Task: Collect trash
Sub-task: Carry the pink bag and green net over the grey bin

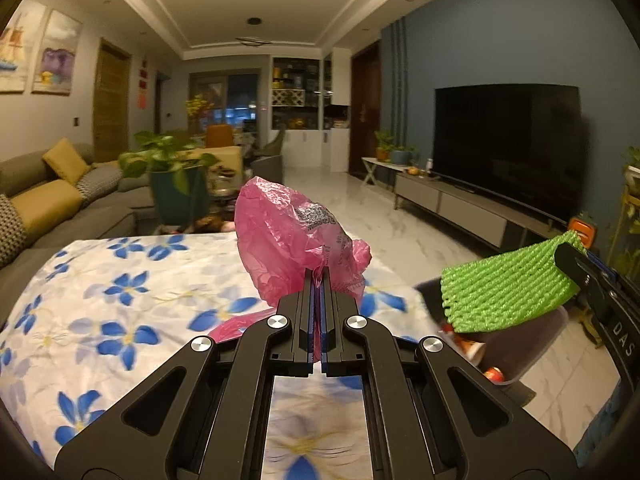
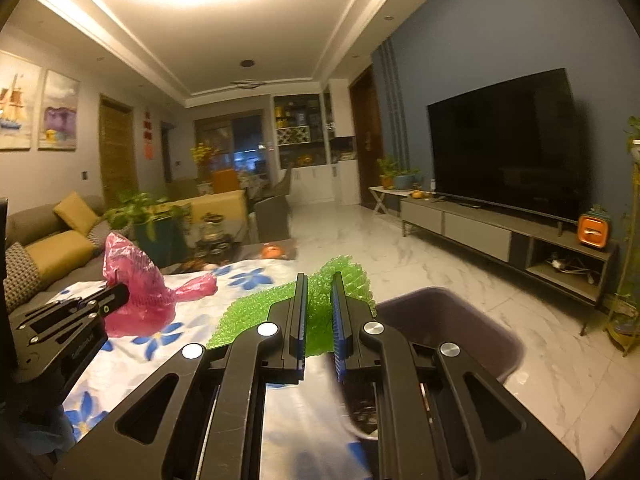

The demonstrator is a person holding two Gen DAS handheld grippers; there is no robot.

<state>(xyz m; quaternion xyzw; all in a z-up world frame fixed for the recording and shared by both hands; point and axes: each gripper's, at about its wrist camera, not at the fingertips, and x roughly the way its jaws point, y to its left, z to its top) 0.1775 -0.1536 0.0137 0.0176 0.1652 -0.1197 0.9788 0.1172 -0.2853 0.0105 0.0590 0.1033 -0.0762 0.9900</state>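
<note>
My left gripper is shut on a crumpled pink plastic bag, held up above the table with the blue-flowered cloth. The right wrist view shows that same gripper at the left with the pink bag. My right gripper has a green foam net clamped between its fingers. In the left wrist view the foam net hangs from the right gripper above a dark bin. The bin stands off the table's right edge and holds some wrappers.
A grey sofa with yellow cushions runs along the left. A potted plant stands beyond the table. On the right are a large TV on a low stand and a white marble floor.
</note>
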